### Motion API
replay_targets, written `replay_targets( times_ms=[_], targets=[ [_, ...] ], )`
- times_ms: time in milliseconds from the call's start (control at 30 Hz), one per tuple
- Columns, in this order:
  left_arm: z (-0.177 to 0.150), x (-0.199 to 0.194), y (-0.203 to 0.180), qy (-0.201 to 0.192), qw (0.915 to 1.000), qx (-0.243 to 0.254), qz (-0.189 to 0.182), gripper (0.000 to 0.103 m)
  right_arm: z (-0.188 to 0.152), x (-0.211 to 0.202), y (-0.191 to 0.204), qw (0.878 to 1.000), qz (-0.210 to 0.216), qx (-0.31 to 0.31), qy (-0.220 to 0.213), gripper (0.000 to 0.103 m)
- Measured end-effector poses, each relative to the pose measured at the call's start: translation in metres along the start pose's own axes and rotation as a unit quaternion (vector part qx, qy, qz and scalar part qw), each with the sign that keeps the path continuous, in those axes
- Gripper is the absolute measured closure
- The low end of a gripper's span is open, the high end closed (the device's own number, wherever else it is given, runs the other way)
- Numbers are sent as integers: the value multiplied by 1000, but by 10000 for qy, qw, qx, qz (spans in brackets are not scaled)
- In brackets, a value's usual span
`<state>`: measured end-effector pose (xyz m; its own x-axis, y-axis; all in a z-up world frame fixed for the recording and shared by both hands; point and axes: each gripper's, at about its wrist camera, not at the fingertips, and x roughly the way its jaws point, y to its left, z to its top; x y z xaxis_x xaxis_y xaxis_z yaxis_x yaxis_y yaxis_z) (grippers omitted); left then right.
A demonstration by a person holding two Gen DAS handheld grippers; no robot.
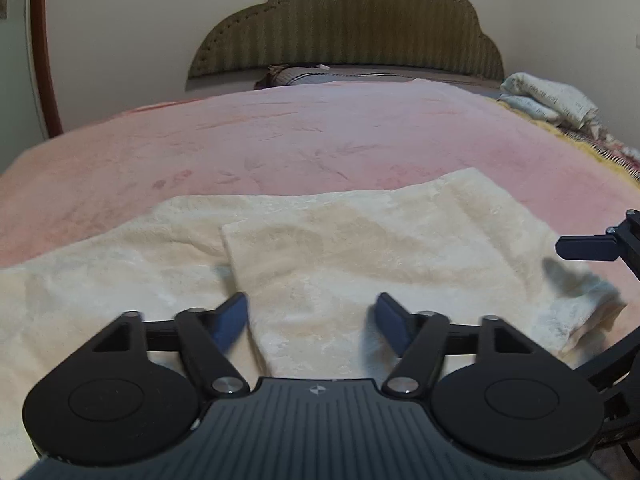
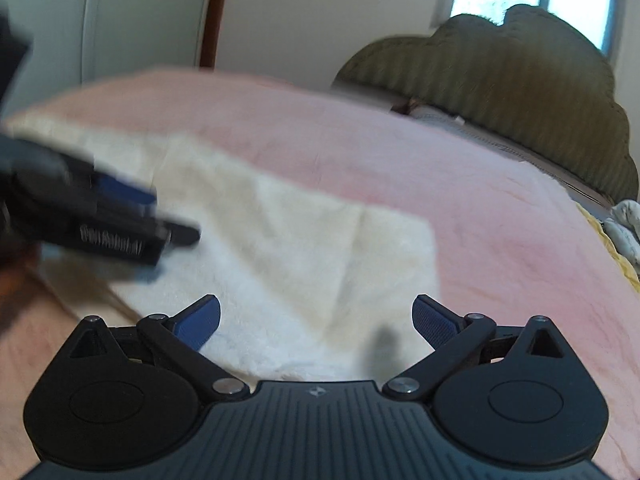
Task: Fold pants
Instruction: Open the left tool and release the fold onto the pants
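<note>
The cream fleece pants (image 1: pixel 360 248) lie flat on the pink blanket, with one layer folded over on the right half. They also show in the right wrist view (image 2: pixel 296 248), blurred. My left gripper (image 1: pixel 312 326) is open and empty, hovering low over the near edge of the pants. My right gripper (image 2: pixel 316 322) is open and empty above the pants' right end. One right finger (image 1: pixel 588 247) shows at the right edge of the left wrist view. The left gripper's body (image 2: pixel 100 216) shows blurred at the left of the right wrist view.
The pink blanket (image 1: pixel 280 136) covers a wide bed. An olive padded headboard (image 1: pixel 344 28) and a pillow (image 1: pixel 320 74) stand at the far end. Folded patterned bedding (image 1: pixel 552 100) lies at the far right edge. A wall and door frame (image 2: pixel 212 12) lie beyond the bed's left side.
</note>
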<state>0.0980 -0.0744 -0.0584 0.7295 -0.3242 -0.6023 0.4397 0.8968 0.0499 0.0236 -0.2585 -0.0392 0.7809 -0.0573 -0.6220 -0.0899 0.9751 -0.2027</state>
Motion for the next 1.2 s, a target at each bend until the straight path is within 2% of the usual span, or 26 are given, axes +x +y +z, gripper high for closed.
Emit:
replay_targets(
  times_ms=[67, 233, 567, 1200],
  targets=[
    [-5, 1, 2, -23, 9999, -59, 114, 10, -10, 4, 4, 9997, -44, 145, -169, 0],
    [-10, 2, 7, -84, 9995, -279, 75, 7, -25, 5, -12, 9956, 273, 845, -316, 0],
    [-15, 1, 7, -163, 9992, -324, 157, 0, -24, 6, -11, 9952, 292, 878, -307, 0],
    [-16, 0, 10, -158, 9989, -436, 88, 0, -25, 7, -17, 9932, 432, 1052, -256, 0]
  ],
)
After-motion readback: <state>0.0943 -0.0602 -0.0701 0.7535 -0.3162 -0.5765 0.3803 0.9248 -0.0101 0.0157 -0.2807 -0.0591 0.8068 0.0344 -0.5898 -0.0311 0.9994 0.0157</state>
